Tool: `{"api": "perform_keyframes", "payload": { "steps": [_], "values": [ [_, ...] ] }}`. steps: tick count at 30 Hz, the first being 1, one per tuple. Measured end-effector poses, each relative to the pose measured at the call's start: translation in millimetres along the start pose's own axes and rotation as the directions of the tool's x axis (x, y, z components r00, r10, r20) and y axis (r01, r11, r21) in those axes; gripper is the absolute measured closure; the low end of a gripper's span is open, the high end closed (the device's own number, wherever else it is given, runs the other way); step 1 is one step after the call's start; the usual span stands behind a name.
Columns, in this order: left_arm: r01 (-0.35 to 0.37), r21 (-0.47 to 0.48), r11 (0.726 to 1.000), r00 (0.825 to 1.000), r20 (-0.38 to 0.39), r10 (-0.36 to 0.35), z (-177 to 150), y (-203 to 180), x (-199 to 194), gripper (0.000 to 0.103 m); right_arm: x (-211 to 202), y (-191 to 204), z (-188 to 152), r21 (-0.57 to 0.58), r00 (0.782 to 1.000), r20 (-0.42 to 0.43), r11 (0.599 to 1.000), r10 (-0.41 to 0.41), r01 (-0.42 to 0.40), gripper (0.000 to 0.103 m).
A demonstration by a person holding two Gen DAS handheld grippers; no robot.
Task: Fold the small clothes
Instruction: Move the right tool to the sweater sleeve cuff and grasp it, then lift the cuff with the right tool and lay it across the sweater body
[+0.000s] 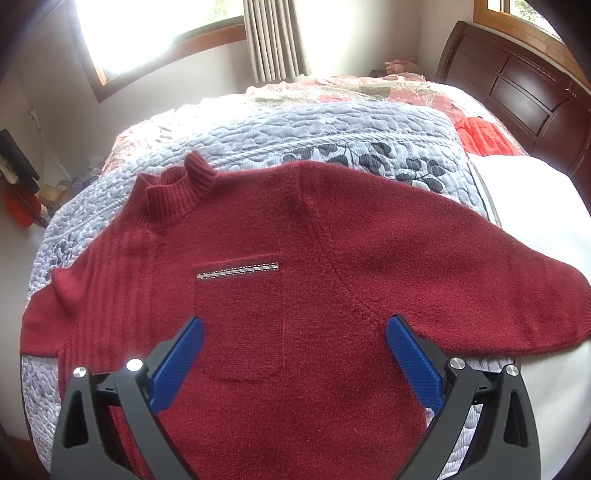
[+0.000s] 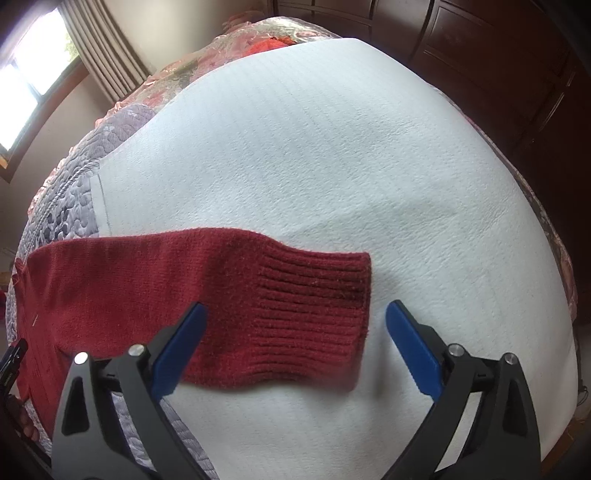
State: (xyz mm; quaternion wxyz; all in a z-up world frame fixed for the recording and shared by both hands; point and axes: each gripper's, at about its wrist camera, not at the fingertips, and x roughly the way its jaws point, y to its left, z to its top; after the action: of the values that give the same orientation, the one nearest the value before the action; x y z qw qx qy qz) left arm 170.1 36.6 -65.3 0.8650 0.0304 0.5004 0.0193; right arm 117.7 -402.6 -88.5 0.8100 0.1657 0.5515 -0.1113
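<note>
right gripper (image 2: 293, 343): jaws wide open, gripping nothing; hangs over the ribbed cuff (image 2: 314, 317), which sits between the blue pads (image 2: 181, 347).
left gripper (image 1: 295, 363): jaws wide open too, empty; hangs over the sweater's chest, just below the pocket (image 1: 240, 317).
sweater (image 1: 295, 258): dark red knit, spread front-up on the bed, collar (image 1: 177, 184) to the far left, one sleeve (image 1: 461, 277) stretched out to the right. Body on the grey quilt (image 1: 258, 125), sleeve end on the white cover (image 2: 332, 147).
step, my read: fold that sleeve in across the body.
how to do it well: right jaws should bite both layers of the cuff near its edge, not just the top knit. Lift only enough to clear, carry it left in a flat arc, lay it square across the chest.
left's job: press the body down near the shoulder seam (image 1: 332, 251) so it doesn't drag.
risk: the knit looks soft and fuzzy; a shallow pinch may slip, a hard pull may bunch the shoulder.
far: floral blanket (image 1: 351, 88), dark wood headboard (image 1: 517, 81), window (image 1: 155, 29). None in the way.
</note>
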Motion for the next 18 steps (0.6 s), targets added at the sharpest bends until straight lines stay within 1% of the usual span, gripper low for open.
{"api": "perform_keyframes", "payload": {
  "steps": [1,2,3,4,5,6,9,12,13,15,18],
  "values": [
    [-0.003,-0.003,1.0,1.0,0.0,0.003,-0.3,2.5,-0.6,0.004,1.0,2.1,0.2,-0.004,1.0,-0.007,1.0,0.0,0.0,0.043],
    [-0.006,-0.004,1.0,1.0,0.001,0.006,-0.6,4.9,-1.2,0.004,2.7,4.1,0.9,-0.013,1.0,-0.014,1.0,-0.009,0.008,0.06],
    [-0.012,-0.004,1.0,1.0,0.002,0.012,-0.9,7.8,-2.0,0.004,3.0,5.2,1.3,-0.018,1.0,-0.016,1.0,-0.016,0.016,0.071],
    [-0.019,-0.003,1.0,1.0,0.005,0.019,-1.5,11.2,-2.7,0.004,3.8,5.2,1.7,-0.013,1.0,-0.026,1.0,0.006,-0.006,0.089],
    [-0.025,-0.001,1.0,1.0,0.008,0.025,-2.1,14.5,-3.4,0.004,2.8,3.4,1.1,0.001,0.999,-0.03,0.999,0.034,-0.034,0.09],
    [-0.034,-0.001,0.999,0.999,0.01,0.034,-2.6,18.8,-4.1,0.004,1.9,5.4,1.5,0.001,0.999,-0.025,0.999,0.045,-0.045,0.091],
    [-0.053,-0.013,0.998,0.998,0.013,0.054,-4.4,36.5,-5.1,0.004,-14.5,20.5,1.4,-0.043,0.999,0.038,0.999,-0.012,0.014,0.093],
    [-0.08,-0.033,0.996,0.997,0.011,0.08,-6.3,58.6,-3.6,0.004,-44.3,40.1,0.7,-0.064,0.993,0.122,0.998,-0.005,0.013,0.094],
    [-0.087,-0.041,0.995,0.996,0.008,0.087,-6.7,65.9,-2.1,0.004,-55.4,49.7,0.5,-0.079,0.989,0.147,0.997,0.022,-0.011,0.094],
    [-0.098,-0.061,0.993,0.995,0.0,0.099,-7.5,81.9,0.1,0.004,-74.1,73.5,1.1,-0.118,0.978,0.179,0.989,0.108,-0.087,0.094],
    [-0.108,-0.088,0.99,0.994,-0.004,0.108,-9.2,104.6,0.8,0.004,-91.0,126.0,1.5,-0.222,0.961,0.187,0.961,0.206,-0.163,0.094]
  ]
}}
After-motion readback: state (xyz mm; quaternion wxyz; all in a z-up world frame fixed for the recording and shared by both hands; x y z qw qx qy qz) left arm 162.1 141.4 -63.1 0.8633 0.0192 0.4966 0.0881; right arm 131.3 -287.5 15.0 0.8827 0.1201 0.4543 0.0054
